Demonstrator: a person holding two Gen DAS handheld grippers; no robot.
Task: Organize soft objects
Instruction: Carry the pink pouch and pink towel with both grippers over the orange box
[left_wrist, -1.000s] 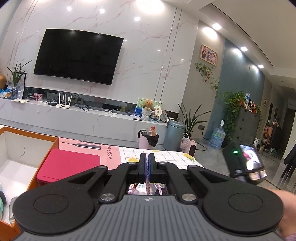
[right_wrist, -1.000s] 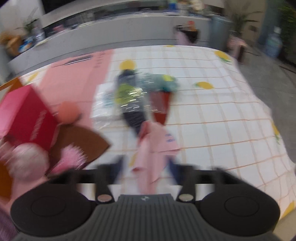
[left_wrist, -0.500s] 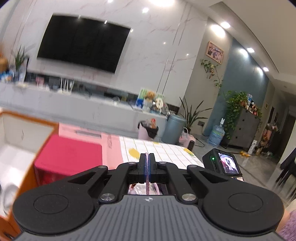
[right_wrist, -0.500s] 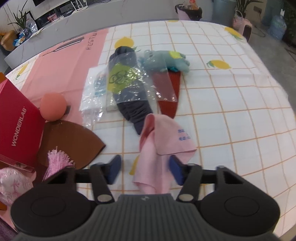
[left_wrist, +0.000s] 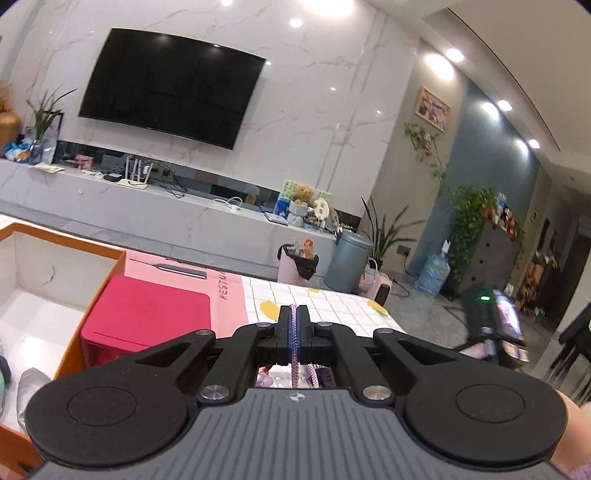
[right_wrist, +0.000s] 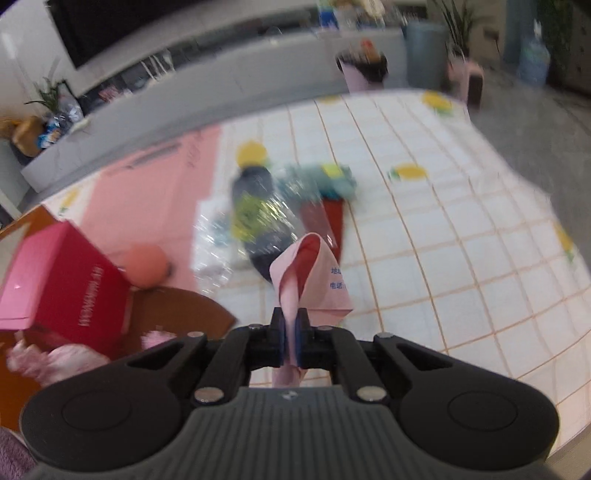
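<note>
My right gripper (right_wrist: 290, 328) is shut on a pink cloth (right_wrist: 310, 273) with blue print and holds it lifted above the checked tablecloth (right_wrist: 443, 229). Beyond it lie a dark item in clear plastic wrap (right_wrist: 258, 218), a teal plush toy (right_wrist: 332, 184), a dark red cloth (right_wrist: 328, 221) and an orange ball (right_wrist: 146, 264). My left gripper (left_wrist: 294, 325) is shut on a thin pink-purple braided cord (left_wrist: 294, 343), held up over the table. The right gripper's body (left_wrist: 495, 325) shows at the right of the left wrist view.
An orange box with a white inside (left_wrist: 62, 258) stands at the left, a red box (left_wrist: 147, 314) beside it. The red box (right_wrist: 62, 284) also shows in the right wrist view, with a brown mat (right_wrist: 173, 317) and pink fluffy items (right_wrist: 55, 360). The table edge drops off at the right.
My right gripper has closed on the pink cloth and lifted it off the table. My left gripper has stayed shut on the cord, swaying slightly.
</note>
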